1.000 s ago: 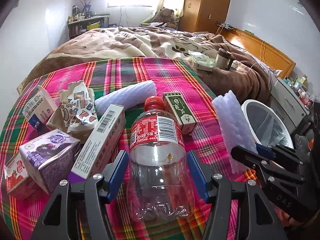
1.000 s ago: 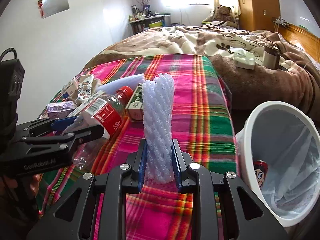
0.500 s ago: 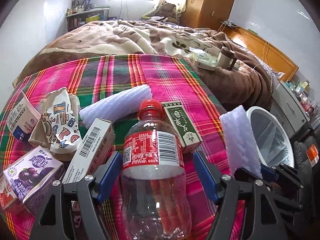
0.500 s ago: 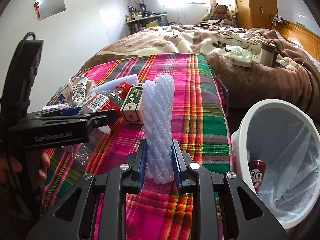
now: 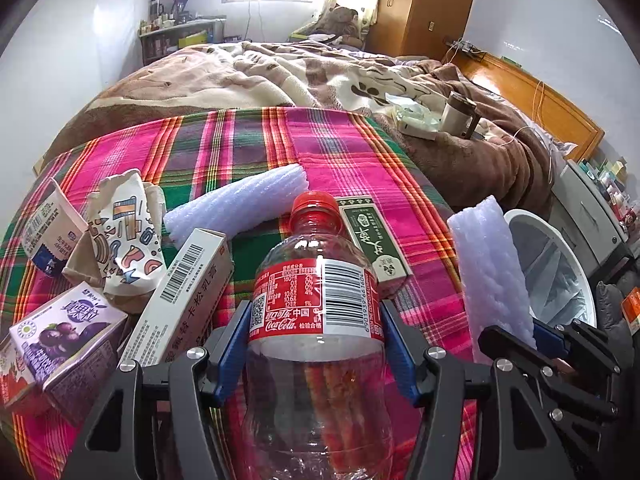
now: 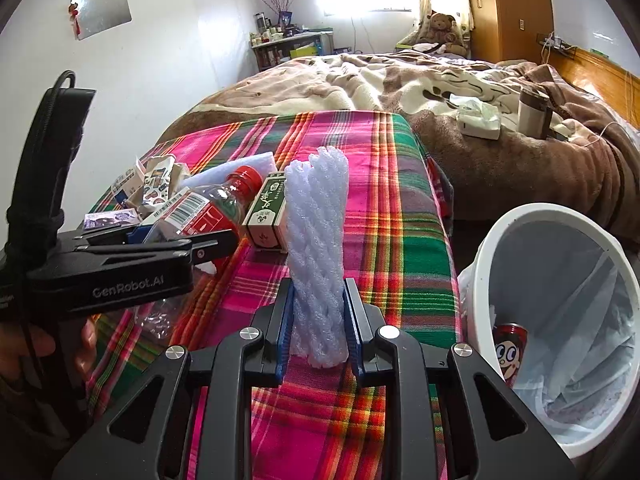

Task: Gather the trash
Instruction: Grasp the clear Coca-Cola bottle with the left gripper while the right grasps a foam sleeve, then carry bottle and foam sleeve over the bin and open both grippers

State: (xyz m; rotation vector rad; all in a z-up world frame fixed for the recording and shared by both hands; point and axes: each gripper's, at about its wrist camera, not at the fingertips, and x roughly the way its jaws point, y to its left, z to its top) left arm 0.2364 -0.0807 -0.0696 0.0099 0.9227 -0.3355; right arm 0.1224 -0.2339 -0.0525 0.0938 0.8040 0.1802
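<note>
My left gripper (image 5: pixel 316 344) is shut on an empty clear cola bottle (image 5: pixel 316 320) with a red cap and label, held over the plaid cloth; the bottle also shows in the right wrist view (image 6: pixel 208 210). My right gripper (image 6: pixel 318 322) is shut on a white foam net sleeve (image 6: pixel 318 248), held upright; the sleeve also shows in the left wrist view (image 5: pixel 490 268). A white trash bin (image 6: pixel 520 220) with a liner stands right of the table, a red can (image 6: pixel 510 350) inside.
On the plaid cloth (image 5: pixel 248 148) lie a second foam sleeve (image 5: pixel 236 208), a green box (image 5: pixel 374 240), a white barcode box (image 5: pixel 184 296), a purple juice carton (image 5: pixel 64 336), a crumpled paper cup (image 5: pixel 124 236) and a milk carton (image 5: pixel 44 232). A bed (image 5: pixel 320 76) lies behind.
My left gripper has closed on the bottle and lifted it. My right gripper has carried the foam sleeve slightly toward the bin.
</note>
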